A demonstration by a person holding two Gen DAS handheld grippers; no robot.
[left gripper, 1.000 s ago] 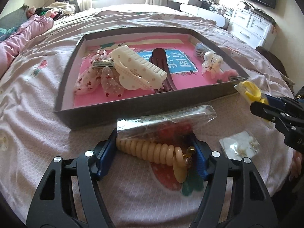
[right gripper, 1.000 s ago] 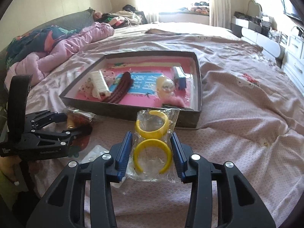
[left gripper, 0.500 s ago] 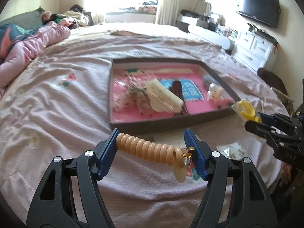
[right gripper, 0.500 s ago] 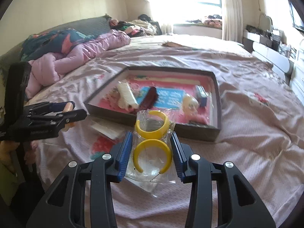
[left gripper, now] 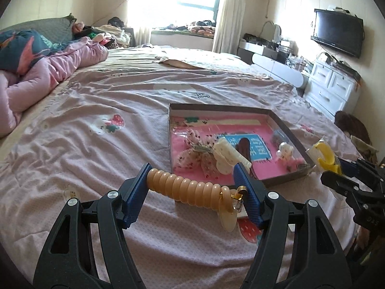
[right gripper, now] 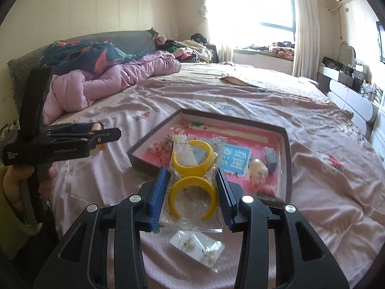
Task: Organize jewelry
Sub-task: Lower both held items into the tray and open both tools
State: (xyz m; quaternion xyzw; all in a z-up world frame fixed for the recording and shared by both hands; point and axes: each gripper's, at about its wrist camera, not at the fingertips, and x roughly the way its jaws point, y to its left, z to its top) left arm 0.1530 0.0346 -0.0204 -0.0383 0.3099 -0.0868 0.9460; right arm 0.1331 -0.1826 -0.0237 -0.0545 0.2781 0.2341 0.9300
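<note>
The left gripper (left gripper: pixel 192 190) is clamped across the ends of a tan spiral hair tie (left gripper: pixel 190 190), held above the pink bedsheet (left gripper: pixel 84 149) just short of the near-left corner of the shallow grey box (left gripper: pixel 286 130); the right gripper (right gripper: pixel 192 192) is clamped on a clear packet of yellow hoop earrings (right gripper: pixel 192 183), held over the box's near wall. Inside the box, a cream claw clip (left gripper: pixel 226 156), a dark hair clip (left gripper: pixel 244 147) and a spotted bow (left gripper: pixel 192 154) crowd its left and middle; pink floor shows along the far wall; a small packet of pearl earrings (right gripper: pixel 197 246) lies on the sheet beneath the right gripper; wide bare sheet spreads left of the box.
</note>
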